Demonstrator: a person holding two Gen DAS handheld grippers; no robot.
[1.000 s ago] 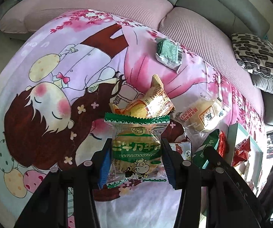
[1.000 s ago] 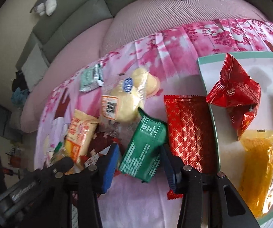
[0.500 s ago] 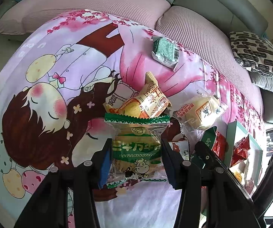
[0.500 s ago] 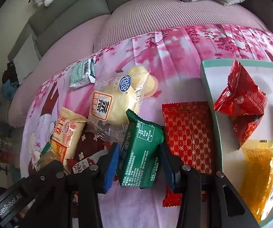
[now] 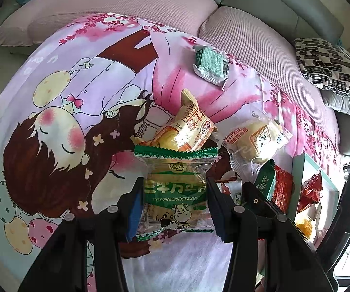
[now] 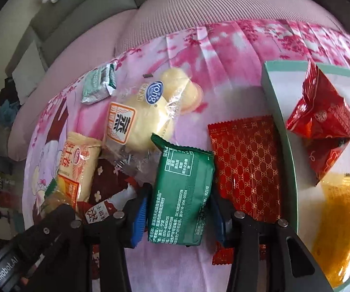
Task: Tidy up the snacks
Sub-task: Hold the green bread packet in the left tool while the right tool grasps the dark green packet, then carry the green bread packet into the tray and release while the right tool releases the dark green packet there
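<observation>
- The left gripper [image 5: 175,206] was seen clenched on a clear packet with green print [image 5: 175,192]; both blue pads pressed its sides, and the packet was held above the cartoon-print cloth [image 5: 82,102]
- Just beyond that packet, a yellow-orange snack packet [image 5: 187,129] was noted lying on the cloth, with a clear-wrapped bun [image 5: 257,141] to its right
- A small green-and-silver packet [image 5: 211,65] was recorded further off, near the pink sofa cushion [image 5: 260,46]
- The right gripper [image 6: 178,209] was seen grasping a dark green packet [image 6: 182,194], pads against both edges, back label toward the camera
- A red patterned packet [image 6: 245,165] lay flat on the cloth just right of it, touching the wall of the teal-rimmed box [image 6: 274,102]
- Inside the box, a crumpled red bag [image 6: 320,121] and an orange-yellow packet [image 6: 337,228] were observed
</observation>
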